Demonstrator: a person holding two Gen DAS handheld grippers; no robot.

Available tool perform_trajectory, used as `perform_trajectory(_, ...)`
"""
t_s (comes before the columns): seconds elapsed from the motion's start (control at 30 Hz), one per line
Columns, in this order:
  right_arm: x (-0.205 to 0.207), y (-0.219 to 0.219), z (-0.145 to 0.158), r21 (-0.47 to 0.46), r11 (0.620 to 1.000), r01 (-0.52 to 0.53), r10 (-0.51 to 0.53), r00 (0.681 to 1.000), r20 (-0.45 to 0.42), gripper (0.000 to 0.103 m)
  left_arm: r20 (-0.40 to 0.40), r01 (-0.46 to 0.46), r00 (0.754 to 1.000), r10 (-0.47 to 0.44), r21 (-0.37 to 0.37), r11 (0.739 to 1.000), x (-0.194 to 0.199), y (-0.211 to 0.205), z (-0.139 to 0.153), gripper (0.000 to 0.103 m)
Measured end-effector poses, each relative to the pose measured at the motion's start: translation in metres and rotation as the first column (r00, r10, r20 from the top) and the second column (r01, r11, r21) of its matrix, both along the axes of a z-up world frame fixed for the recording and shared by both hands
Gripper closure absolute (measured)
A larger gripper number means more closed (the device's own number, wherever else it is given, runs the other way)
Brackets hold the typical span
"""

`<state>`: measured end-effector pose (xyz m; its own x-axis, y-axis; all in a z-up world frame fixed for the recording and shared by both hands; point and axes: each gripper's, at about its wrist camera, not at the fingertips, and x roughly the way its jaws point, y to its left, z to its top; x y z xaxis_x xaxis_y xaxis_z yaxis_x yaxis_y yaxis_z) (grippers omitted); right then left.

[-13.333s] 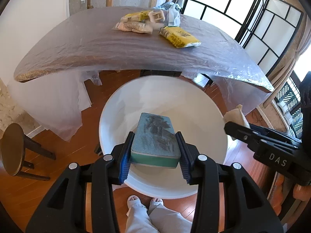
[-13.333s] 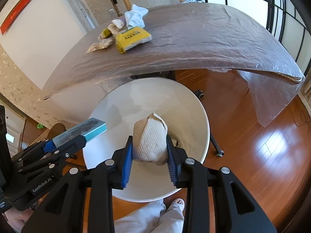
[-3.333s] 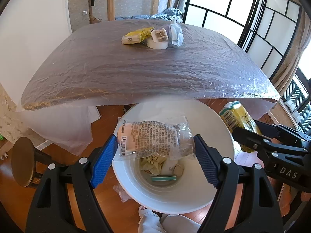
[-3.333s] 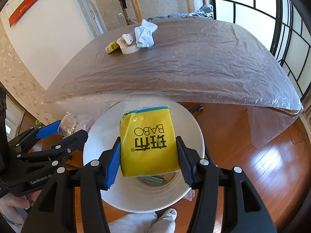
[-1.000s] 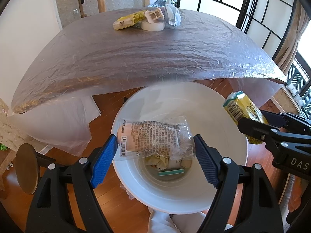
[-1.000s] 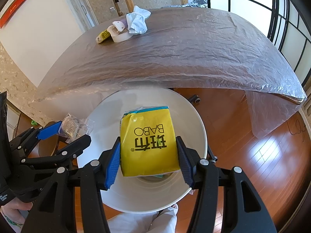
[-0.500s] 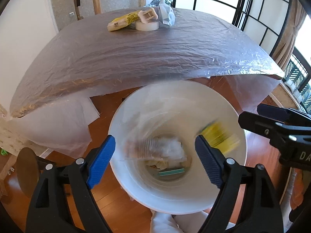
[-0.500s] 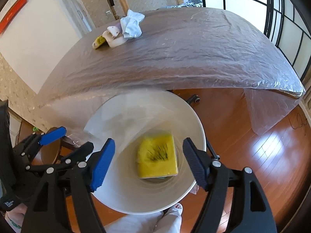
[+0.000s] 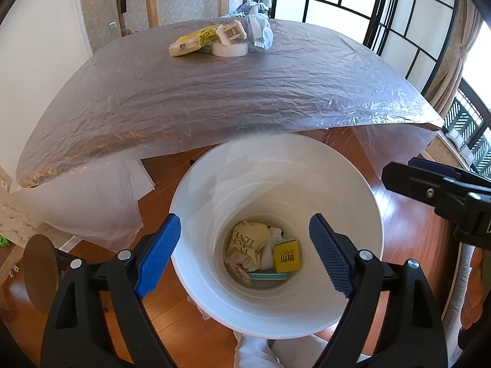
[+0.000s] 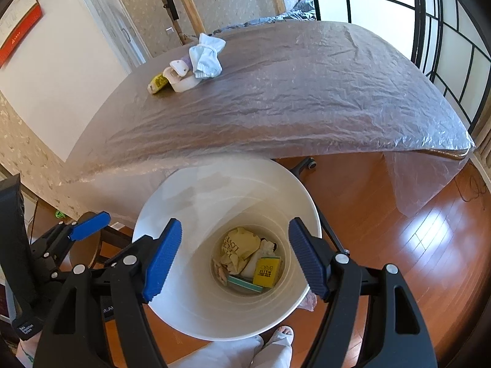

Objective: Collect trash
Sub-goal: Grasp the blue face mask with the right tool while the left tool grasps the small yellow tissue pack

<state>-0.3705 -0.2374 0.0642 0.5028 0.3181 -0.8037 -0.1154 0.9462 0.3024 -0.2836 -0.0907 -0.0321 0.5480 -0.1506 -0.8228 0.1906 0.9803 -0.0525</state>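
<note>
A white bin stands on the floor below the table edge; it also shows in the right wrist view. At its bottom lie a yellow BABO packet, a crumpled yellow wrapper, a teal sponge and other scraps. My left gripper is open and empty above the bin. My right gripper is open and empty above it too. On the far side of the table lie a yellow snack packet, a tape roll and a pale blue cloth.
The table is covered with clear plastic sheet that hangs over its edges. A round wooden stool stands at the left on the wood floor. My feet and trouser legs are just behind the bin. Dark-framed windows are at the right.
Both grippers opened and dropped what they held: the clear wrapper from the left and the yellow BABO packet from the right fell into the bin.
</note>
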Motion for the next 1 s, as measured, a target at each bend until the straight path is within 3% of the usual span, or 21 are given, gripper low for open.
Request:
perform_trajectory(0.3, 0.005, 0.003, 0.037, 0.003, 1.0, 0.01, -0.01, 0.996, 0.094, 0.032, 0.106, -0.011, 0.994, 0.01, 0.006, 1.0, -0.008, 0.011, 0.044, 0.016)
perform_trajectory(0.57, 0.044, 0.016, 0.066, 0.03, 0.999, 0.038, -0.042, 0.986, 0.16, 0.032, 0.166, -0.054, 0.984, 0.056, -0.014, 0.998, 0.025, 0.046, 0.077, 0.016)
perform_trajectory(0.77, 0.082, 0.026, 0.068, 0.057, 0.997, 0.054, -0.062, 0.985, 0.161, 0.033, 0.184, -0.038, 0.982, 0.039, -0.012, 0.999, 0.06, 0.06, 0.084, 0.016)
perform_trajectory(0.87, 0.106, 0.026, 0.063, 0.085, 0.995, 0.05, -0.061, 0.99, 0.127, 0.043, 0.17, -0.04, 0.984, 0.046, -0.04, 0.998, 0.082, 0.064, 0.084, 0.016)
perform_trajectory(1.0, 0.14, 0.023, 0.054, 0.123, 0.991, 0.044, -0.057, 0.994, 0.098, 0.043, 0.169, -0.038, 0.985, 0.045, -0.047, 0.998, 0.117, 0.059, 0.086, 0.017)
